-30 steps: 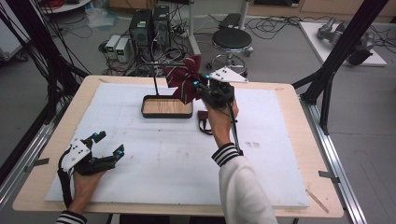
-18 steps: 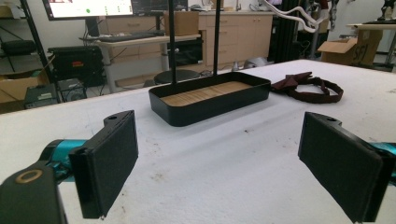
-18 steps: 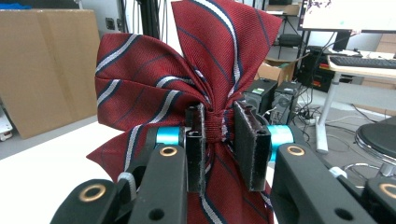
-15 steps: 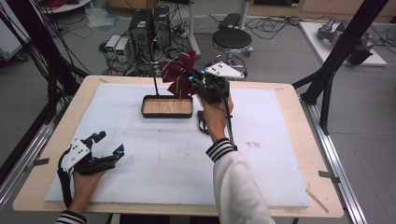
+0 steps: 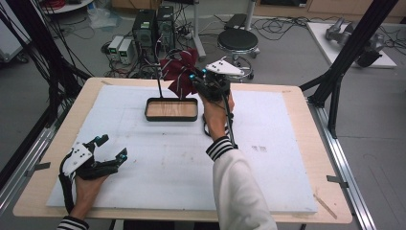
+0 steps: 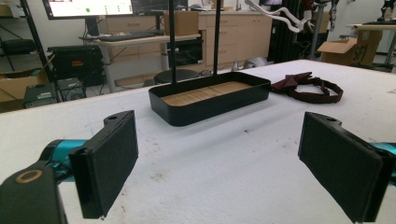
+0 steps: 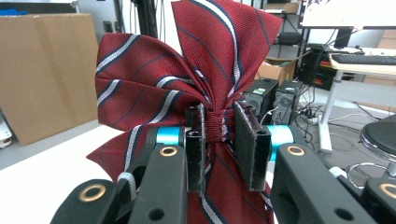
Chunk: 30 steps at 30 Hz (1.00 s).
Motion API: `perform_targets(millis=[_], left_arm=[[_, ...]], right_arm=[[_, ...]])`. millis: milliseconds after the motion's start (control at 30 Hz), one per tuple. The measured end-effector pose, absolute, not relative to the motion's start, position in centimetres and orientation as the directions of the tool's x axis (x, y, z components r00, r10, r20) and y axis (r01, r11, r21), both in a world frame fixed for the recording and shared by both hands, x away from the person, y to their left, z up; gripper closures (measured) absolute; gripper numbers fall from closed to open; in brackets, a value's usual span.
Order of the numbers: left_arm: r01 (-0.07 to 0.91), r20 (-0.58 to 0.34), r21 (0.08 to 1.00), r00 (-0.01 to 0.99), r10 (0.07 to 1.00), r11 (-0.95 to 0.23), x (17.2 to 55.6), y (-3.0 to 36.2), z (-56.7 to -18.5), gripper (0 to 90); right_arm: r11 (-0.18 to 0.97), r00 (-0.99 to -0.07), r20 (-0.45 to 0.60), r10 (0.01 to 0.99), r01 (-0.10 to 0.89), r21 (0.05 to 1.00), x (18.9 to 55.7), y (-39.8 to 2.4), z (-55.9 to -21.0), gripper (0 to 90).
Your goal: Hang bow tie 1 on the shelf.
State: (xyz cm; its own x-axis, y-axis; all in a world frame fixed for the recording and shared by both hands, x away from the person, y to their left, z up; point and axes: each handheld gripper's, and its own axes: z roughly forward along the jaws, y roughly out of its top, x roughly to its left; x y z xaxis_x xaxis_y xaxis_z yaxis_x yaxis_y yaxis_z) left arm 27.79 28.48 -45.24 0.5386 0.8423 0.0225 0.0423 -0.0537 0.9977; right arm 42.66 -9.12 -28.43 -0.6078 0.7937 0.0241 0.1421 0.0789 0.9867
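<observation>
Right hand-held gripper (image 7: pixel 219 140) clamps the striped bow tie (image 7: pixel 187 84) above the black tray (image 5: pixel 171 109).

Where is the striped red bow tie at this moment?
The striped red bow tie is clamped at its knot in the right gripper, held above the black tray's far right corner.
</observation>
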Motion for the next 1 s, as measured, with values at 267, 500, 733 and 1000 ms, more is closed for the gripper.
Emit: perform_targets(millis=[267,500,733,1000], left_arm=[[0.045,0.02,0.998,0.538,0.843,-0.052,27.8,28.5,-45.2,12.5],[0.046,0.017,0.998,0.539,0.842,-0.05,27.8,28.5,-45.2,12.5],[0.046,0.017,0.998,0.539,0.842,-0.05,27.8,28.5,-45.2,12.5],[0.047,0.018,0.998,0.539,0.842,-0.051,27.8,28.5,-45.2,12.5]], right_arm=[[0.079,-0.58,0.023,0.814,0.149,0.986,43.6,-9.7,-28.8,75.0],[0.074,-0.555,0.025,0.832,0.156,0.985,44.4,-10.6,-29.1,75.0],[0.078,-0.538,0.021,0.843,0.161,0.984,45.2,-11.4,-29.7,75.0],[0.091,-0.522,0.01,0.853,0.169,0.981,45.8,-11.9,-30.1,75.0]])
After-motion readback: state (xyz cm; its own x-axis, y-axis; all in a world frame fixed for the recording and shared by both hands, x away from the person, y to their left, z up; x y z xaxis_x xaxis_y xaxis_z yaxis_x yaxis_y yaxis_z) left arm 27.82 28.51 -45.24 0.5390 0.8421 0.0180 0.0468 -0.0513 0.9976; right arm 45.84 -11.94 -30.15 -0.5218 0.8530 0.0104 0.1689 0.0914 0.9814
